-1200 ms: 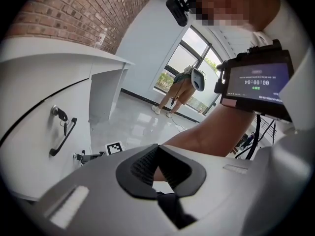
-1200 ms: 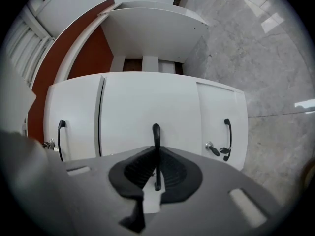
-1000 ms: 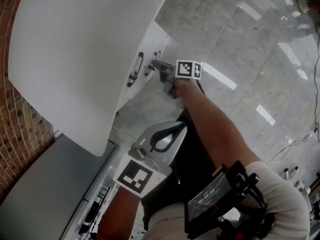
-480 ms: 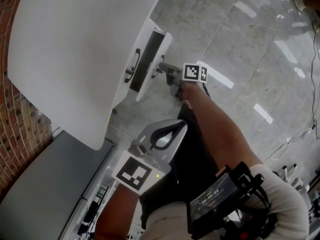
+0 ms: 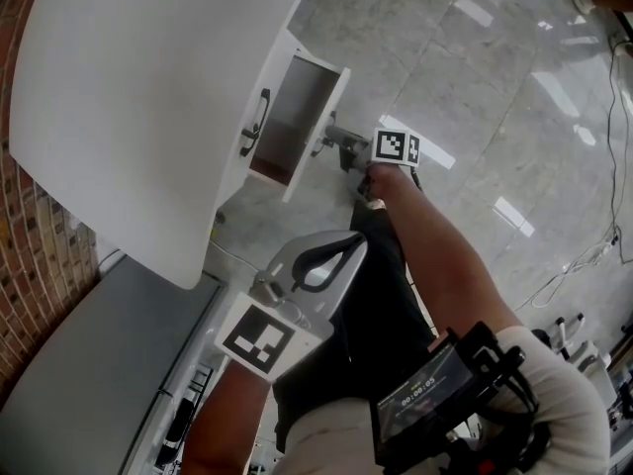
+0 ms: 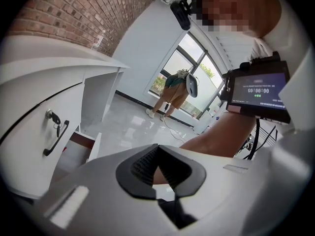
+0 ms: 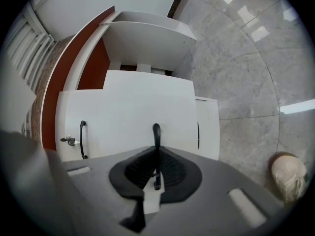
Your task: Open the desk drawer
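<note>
The white desk (image 5: 138, 97) has a lower drawer (image 5: 318, 127) standing pulled out, its reddish-brown inside showing. My right gripper (image 5: 331, 142) is shut on that drawer's black handle (image 7: 156, 132), which runs down between the pads. In the right gripper view the drawer front (image 7: 147, 102) fills the middle and my right gripper (image 7: 156, 156) clamps the handle's lower part. The drawer above it stays closed, with a black handle (image 5: 255, 124) and a key (image 7: 67, 140). My left gripper (image 5: 348, 247) hangs near my lap, shut and empty. Its left gripper view shows the open drawer (image 6: 81, 146) from the side.
A brick wall (image 5: 30, 255) runs behind the desk, and a grey surface (image 5: 79, 384) lies at the lower left. Polished stone floor (image 5: 495, 87) spreads right, with cables (image 5: 584, 265). A shoe (image 7: 288, 173) rests on the floor. A person (image 6: 172, 90) stands far off by the window.
The lower drawer has slid out from nearly closed to well open. My right gripper, on its handle, moved right and away from the desk. The left gripper stayed put.
</note>
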`<state>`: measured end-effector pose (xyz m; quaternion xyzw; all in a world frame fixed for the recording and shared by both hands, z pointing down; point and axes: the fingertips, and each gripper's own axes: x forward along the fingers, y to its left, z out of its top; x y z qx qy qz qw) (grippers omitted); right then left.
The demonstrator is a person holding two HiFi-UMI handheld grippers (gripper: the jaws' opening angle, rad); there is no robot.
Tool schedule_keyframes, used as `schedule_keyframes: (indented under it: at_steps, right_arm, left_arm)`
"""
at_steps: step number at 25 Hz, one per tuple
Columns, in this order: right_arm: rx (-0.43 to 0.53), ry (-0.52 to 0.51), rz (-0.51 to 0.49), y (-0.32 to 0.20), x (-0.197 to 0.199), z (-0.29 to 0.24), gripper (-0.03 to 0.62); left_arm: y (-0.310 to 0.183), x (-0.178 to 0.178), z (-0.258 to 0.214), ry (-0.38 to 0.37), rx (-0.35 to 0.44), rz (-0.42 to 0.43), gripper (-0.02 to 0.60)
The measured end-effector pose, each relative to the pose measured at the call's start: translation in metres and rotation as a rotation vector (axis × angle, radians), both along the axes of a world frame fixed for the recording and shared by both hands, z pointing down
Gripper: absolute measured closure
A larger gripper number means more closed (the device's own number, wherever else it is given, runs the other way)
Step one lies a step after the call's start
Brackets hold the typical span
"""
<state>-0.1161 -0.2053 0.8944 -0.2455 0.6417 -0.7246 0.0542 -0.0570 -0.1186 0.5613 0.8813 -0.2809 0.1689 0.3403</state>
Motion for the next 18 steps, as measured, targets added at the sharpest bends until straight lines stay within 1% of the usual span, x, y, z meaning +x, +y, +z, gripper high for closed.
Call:
schedule_keyframes:
  at_steps: [7,12,18]
  right_arm:
    - [0.0,0.025,-0.007,0.005,0.011,0.001,0.579]
    - [0.001,0.045,-0.013,0.005,0.012,0.0,0.577]
    - [0.016,0.065,-0.017,0.004,0.012,-0.01,0.516]
  left_arm:
    - [0.002,-0.005,-0.005,0.012,0.002,0.004,0.575]
    - [0.002,-0.01,-0.008,0.01,0.013,-0.001,0.575]
    - [0.005,-0.007,-0.018,0.015,0.02,0.001,0.575]
